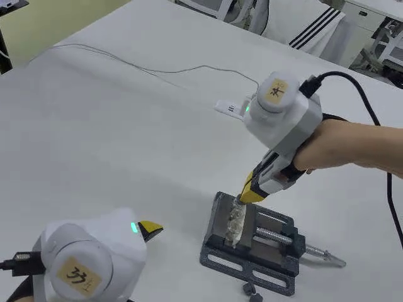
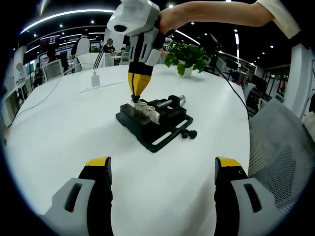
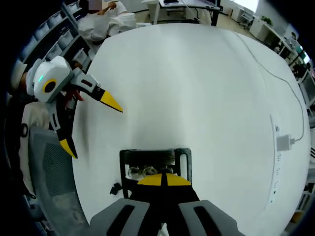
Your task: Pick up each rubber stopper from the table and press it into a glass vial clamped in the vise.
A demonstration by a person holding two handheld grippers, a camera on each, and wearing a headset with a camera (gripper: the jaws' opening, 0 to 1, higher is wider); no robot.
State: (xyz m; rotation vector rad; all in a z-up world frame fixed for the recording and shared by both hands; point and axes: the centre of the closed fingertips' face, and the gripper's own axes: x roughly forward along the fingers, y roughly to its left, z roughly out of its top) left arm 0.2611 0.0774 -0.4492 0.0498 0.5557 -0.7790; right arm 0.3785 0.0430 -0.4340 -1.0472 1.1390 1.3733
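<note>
Vise (image 1: 277,248) lower right, screw pointing right, open desk (image 1: 126,138) around; right claw (image 1: 241,200) clenched over vials (image 1: 234,223), left claw (image 2: 162,162) released.

On the desk (image 1: 126,145) sits the vise (image 1: 252,251), vials (image 1: 235,223) clamped in it; loose stoppers (image 1: 250,290) lie at its six o'clock, an adapter (image 1: 230,108) at its twelve.

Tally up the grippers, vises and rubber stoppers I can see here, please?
grippers: 2, the left gripper and the right gripper
vise: 1
rubber stoppers: 3, 2 loose on the table beside the vise, 1 seemingly pinched at the right gripper's tip
Total: 6
</note>
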